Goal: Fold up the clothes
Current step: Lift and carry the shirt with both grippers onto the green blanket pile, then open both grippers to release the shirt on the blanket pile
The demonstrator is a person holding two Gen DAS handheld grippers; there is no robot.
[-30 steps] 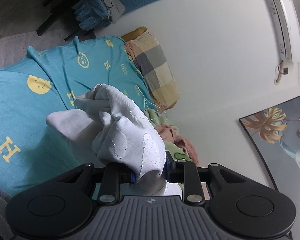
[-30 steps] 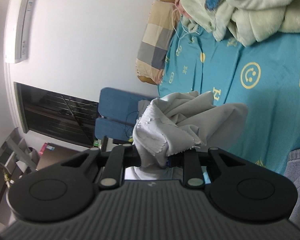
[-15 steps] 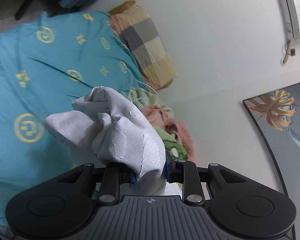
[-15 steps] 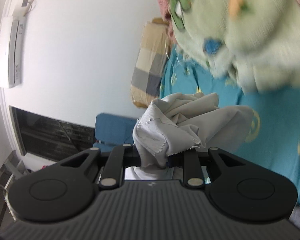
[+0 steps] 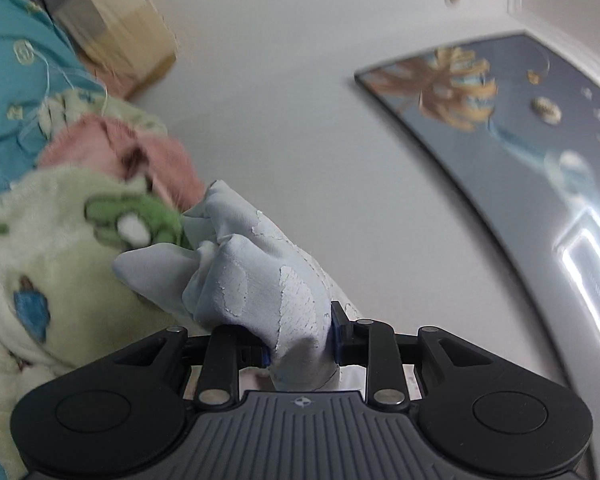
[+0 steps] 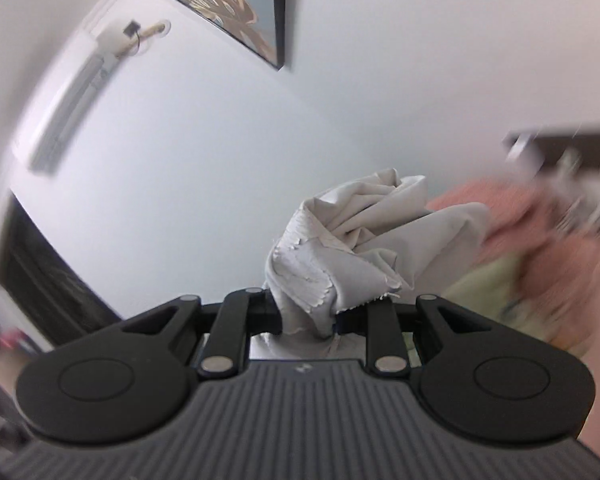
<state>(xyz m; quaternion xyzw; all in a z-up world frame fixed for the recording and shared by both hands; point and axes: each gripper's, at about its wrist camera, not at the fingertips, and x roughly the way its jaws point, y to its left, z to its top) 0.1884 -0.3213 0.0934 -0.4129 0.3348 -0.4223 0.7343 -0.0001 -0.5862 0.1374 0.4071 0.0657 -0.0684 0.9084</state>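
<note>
A bunched pale grey garment (image 5: pixel 260 280) with a cracked white print fills the left wrist view's centre. My left gripper (image 5: pixel 300 344) is shut on it, and the cloth hides the fingertips. In the right wrist view another bunch of the same pale grey cloth (image 6: pixel 360 232) stands up from between the jaws, with my right gripper (image 6: pixel 308 316) shut on it. Both grippers point roughly level towards a white wall. How the two bunches join is hidden.
A pale green fleece blanket (image 5: pixel 60 264) and pink fabric (image 5: pixel 148 152) lie heaped at left on a teal bedsheet (image 5: pixel 4 80), beside a checked pillow (image 5: pixel 100 28). A framed leaf picture (image 5: pixel 500 120) hangs on the wall. Blurred pink and green fabric (image 6: pixel 520 232) is at the right.
Both views have swung fast from the teal bed towards the wall and picture, and the right one has also risen. The grey cloth stays gripped the same way in each gripper.
</note>
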